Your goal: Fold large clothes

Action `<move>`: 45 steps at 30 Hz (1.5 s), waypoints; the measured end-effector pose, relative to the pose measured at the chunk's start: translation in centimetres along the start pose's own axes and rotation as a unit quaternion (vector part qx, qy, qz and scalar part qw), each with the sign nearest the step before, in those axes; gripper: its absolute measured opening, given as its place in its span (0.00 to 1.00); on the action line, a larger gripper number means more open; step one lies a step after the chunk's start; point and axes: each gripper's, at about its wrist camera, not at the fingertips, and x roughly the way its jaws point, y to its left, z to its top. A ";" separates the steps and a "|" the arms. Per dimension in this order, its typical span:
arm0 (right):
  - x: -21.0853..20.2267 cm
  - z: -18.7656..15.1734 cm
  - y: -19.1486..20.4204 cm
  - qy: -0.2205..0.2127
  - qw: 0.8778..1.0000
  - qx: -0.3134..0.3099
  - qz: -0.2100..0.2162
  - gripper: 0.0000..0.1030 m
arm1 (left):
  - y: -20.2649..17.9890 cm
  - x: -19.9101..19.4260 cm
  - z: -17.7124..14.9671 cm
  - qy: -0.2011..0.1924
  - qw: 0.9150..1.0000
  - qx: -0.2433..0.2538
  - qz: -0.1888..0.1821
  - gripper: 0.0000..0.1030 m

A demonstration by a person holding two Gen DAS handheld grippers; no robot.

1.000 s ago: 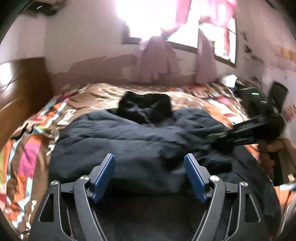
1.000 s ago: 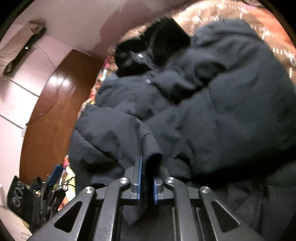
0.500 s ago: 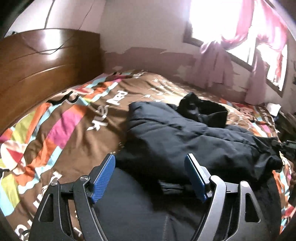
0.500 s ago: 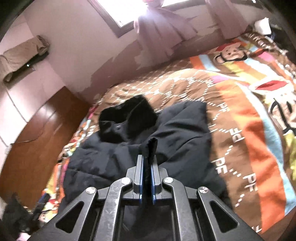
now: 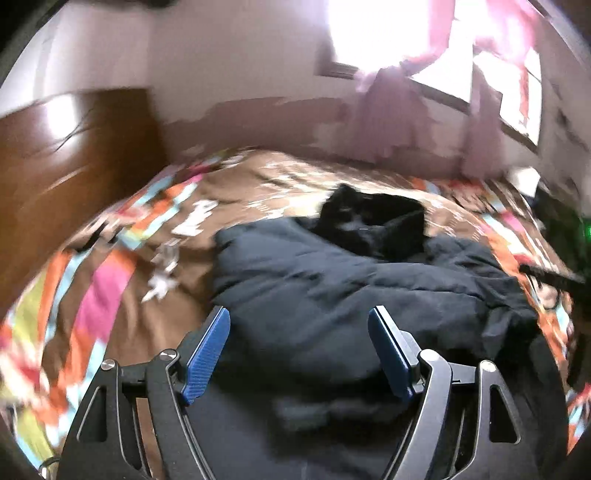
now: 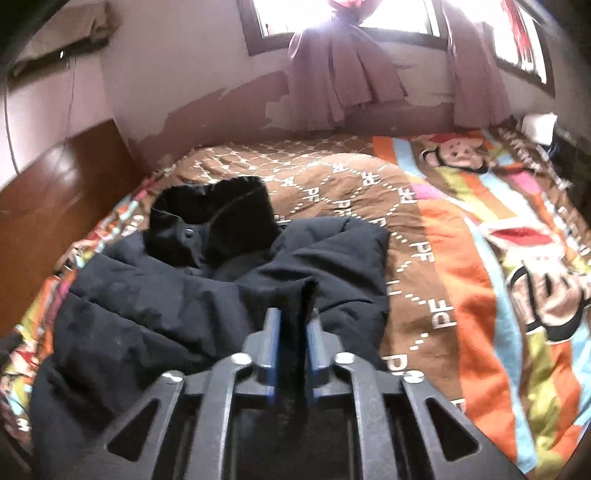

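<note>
A bed (image 6: 461, 258) with a brown and bright-striped cover fills a room with a window (image 6: 369, 14) and mauve curtains (image 6: 332, 74) at the far wall. A dark coat (image 6: 184, 295) lies crumpled on the bed's left half, its black hood (image 6: 214, 221) at the far end. The right gripper (image 6: 291, 332) has just been opening; a fold of coat stands between its parted jaws. The left gripper (image 5: 299, 343) is spread wide above the coat's near part, gripping nothing.
</note>
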 end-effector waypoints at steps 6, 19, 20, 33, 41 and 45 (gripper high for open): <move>-0.8 1.9 0.8 -0.030 0.999 -0.016 0.020 0.65 | -2.6 5.8 2.7 0.050 0.997 0.043 -0.040 0.70; 6.4 -2.4 7.0 0.132 0.974 -0.140 0.118 0.40 | -5.5 12.0 -2.4 0.161 0.974 0.152 -0.044 0.71; 6.7 -2.8 7.2 0.140 0.973 -0.145 0.114 0.40 | -5.6 12.0 -2.8 0.160 0.973 0.159 -0.041 0.71; 8.3 -6.2 7.8 0.146 0.969 -0.177 0.096 0.39 | -5.7 12.3 -4.8 0.143 0.971 0.186 -0.045 0.71; 6.2 -0.9 5.9 0.109 0.978 -0.112 0.137 0.62 | -3.1 10.7 2.8 0.145 0.975 0.164 -0.035 0.70; 6.6 5.0 6.9 0.099 0.982 -0.127 0.097 0.63 | -1.9 12.0 8.2 0.075 0.990 0.121 0.010 0.70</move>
